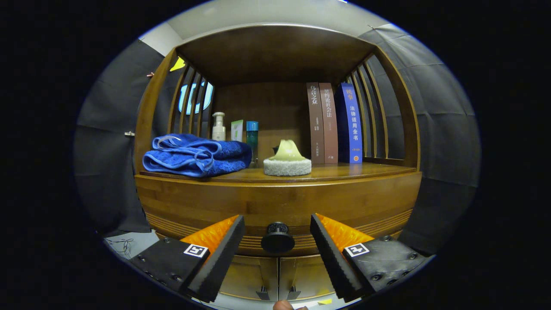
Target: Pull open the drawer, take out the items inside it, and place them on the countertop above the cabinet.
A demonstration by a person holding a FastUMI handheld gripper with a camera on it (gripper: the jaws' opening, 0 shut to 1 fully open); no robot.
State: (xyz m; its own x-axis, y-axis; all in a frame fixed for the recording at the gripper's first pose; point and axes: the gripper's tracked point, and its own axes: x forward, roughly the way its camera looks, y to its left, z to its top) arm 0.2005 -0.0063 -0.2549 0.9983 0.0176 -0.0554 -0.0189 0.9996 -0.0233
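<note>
Wood-fronted drawer [275, 202] sits shut, right ahead of the claw [277, 254]. Claw is level, aimed straight at the cabinet front, fingers spread wide and gripping nothing. Round dark knob [277, 237] sits between the fingertips, touching neither. Below the knob, two cabinet doors [277, 273] meet at a centre seam. Farther back, on the tabletop [344, 172] above the drawer: folded blue towel [196, 156] at left, pale green piece on a white fuzzy pad [287, 160] at centre, three upright books [335, 124] at right. Pump bottle [218, 126], small box and blue-capped bottle [252, 135] stand behind the towel at the far wall.
</note>
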